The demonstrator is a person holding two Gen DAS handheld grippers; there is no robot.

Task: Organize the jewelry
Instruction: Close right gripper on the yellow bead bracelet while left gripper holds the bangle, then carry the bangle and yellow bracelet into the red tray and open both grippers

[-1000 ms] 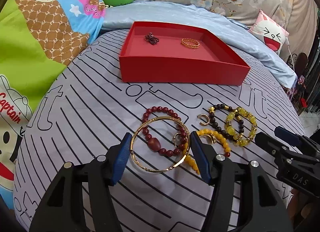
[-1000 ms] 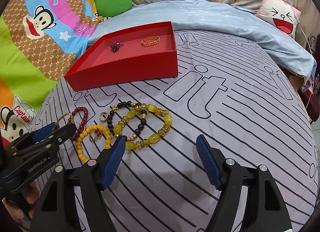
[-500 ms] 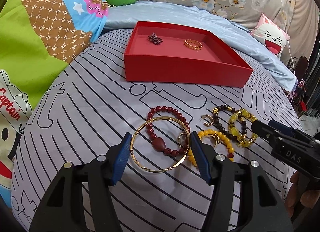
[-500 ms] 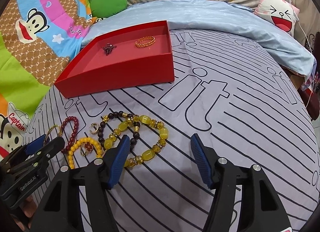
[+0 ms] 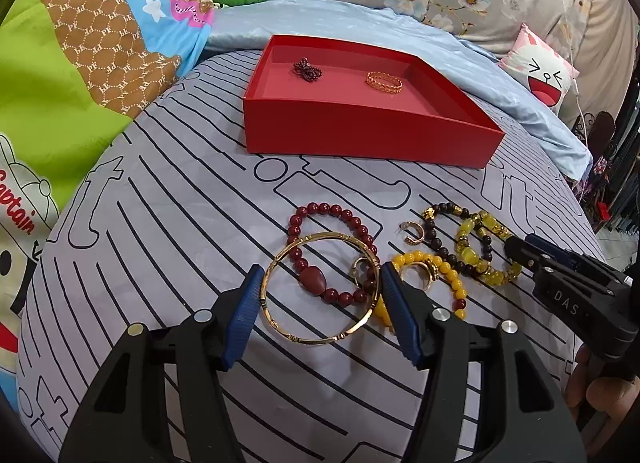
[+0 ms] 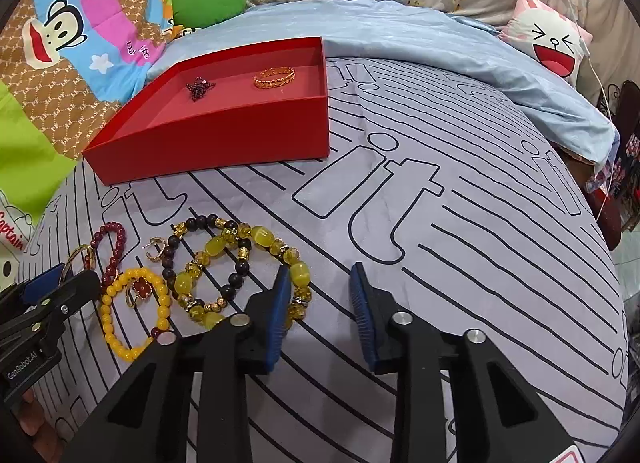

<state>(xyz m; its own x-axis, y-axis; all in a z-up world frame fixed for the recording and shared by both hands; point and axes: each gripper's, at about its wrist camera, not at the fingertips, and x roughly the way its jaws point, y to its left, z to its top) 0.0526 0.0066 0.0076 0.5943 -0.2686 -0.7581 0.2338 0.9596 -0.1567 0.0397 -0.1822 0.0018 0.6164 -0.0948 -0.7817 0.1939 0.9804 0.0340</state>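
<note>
Both hand-held grippers closing in on the jewelry pile on the bed

Over the last second the right hand-held gripper (image 6: 318, 303) has narrowed and slid left until one blue pad touches the yellow-green bead bracelet (image 6: 240, 263), likely its next pick. The left hand-held gripper (image 5: 318, 309) still straddles the gold bangle (image 5: 322, 287), jaws spread, not gripping. The red tray (image 5: 360, 135) holds only a dark beaded piece (image 5: 307, 69) and a gold ring (image 5: 384, 82). Only the left view shows the bangle whole; the right view shows the yellow bracelet's red clover charm (image 6: 140, 287)
</note>
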